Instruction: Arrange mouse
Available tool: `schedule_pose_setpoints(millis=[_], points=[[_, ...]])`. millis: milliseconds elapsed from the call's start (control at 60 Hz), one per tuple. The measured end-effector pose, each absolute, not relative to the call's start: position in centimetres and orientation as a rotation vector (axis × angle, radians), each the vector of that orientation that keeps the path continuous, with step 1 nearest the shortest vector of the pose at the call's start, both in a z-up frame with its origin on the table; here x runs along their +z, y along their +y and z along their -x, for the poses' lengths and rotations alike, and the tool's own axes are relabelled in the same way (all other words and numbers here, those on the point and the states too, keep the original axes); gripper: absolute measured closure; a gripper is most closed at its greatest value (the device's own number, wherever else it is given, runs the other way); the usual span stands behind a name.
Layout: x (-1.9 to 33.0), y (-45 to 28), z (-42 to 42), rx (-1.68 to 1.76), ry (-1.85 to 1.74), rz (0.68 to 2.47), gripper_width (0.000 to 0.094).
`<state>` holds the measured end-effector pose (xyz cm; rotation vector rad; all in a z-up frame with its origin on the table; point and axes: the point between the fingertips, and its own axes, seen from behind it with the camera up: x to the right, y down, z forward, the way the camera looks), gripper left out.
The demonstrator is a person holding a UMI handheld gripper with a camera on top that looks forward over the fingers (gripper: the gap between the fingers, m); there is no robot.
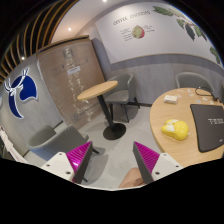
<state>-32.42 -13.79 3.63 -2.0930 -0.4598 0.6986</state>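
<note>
Magenta-padded tongs (112, 160) nearest of all, held wide open with nothing between the fingers (80, 157), raised in the air above the floor rather than over any surface. Ahead and well off to the right of them, a yellow mouse (177, 129) resting on a round wooden worktop (160, 110), near its closer edge. Long axis of the mouse hard to judge, seemingly running roughly across the line of the fingers rather than along it. Just beyond and to the right of the mouse, a dark mouse mat (208, 130) with white lettering; farther back on the same worktop, a dark flat object (172, 98), too small to identify. Probably a swing rightward and forward needed first, then a turn of the wrist to bring the fingers either side of the mouse. Nothing standing directly between tongs and mouse except the worktop rim itself, so an approach from above looks safer than one from the side. Straight ahead, well apart from all this, a smaller round table (98, 90) on a pedestal, with grey chairs (122, 97) around it.
</note>
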Motion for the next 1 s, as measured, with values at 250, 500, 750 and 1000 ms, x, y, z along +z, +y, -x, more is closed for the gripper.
schedule_pose_setpoints(millis=[250, 500, 750, 1000], points=[[1.8, -8.5, 20.3, 0.295, -0.406, 2.082, 0.0096], [-0.6, -3.4, 13.8, 0.155, -0.345, 2.158, 0.0098], [-0.7, 2.6, 15.2, 0.173, -0.396, 2.195, 0.0129], [-1.5, 5.1, 17.1, 0.256, -0.411, 2.251, 0.0498]])
